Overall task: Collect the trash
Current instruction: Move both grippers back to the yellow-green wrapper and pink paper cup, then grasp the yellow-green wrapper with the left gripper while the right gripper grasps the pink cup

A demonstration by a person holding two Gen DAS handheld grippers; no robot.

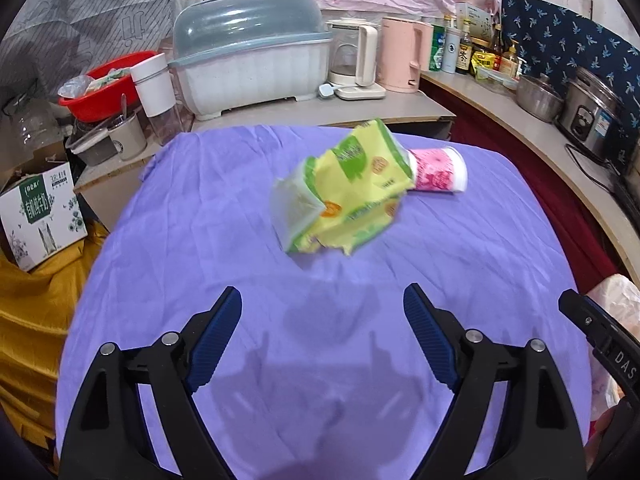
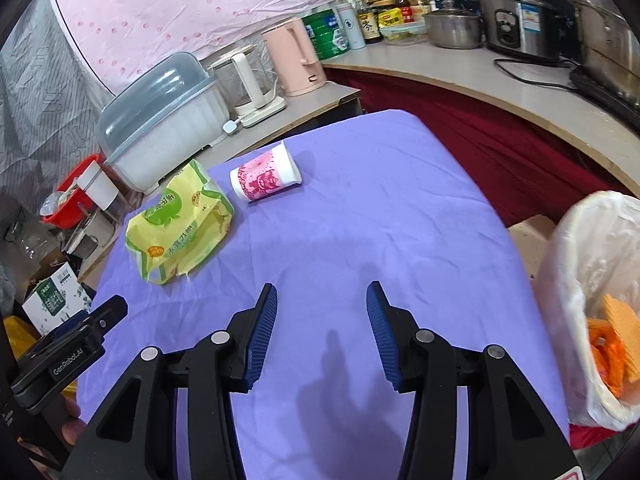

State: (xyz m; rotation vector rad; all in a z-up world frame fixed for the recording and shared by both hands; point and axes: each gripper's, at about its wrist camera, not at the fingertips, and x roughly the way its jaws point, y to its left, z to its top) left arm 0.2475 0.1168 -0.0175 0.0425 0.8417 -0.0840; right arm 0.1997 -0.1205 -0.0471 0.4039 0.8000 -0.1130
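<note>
A crumpled yellow-green snack wrapper [image 1: 348,192] lies on the purple tablecloth [image 1: 200,208]; it also shows in the right wrist view [image 2: 180,224]. A pink-and-white paper cup [image 1: 438,170] lies on its side just behind it, also in the right wrist view [image 2: 266,178]. My left gripper [image 1: 322,304] is open and empty, a short way in front of the wrapper. My right gripper [image 2: 322,300] is open and empty over bare cloth, right of the wrapper. A bin lined with a white bag [image 2: 592,280], holding orange trash, stands at the table's right edge.
A covered dish rack [image 1: 248,52], glass kettle [image 1: 354,56] and pink kettle [image 1: 404,54] stand behind the table. A counter on the right holds bottles, a pot [image 1: 538,96] and a rice cooker [image 1: 592,112]. A red basin [image 1: 104,84] and a carton [image 1: 40,216] are on the left.
</note>
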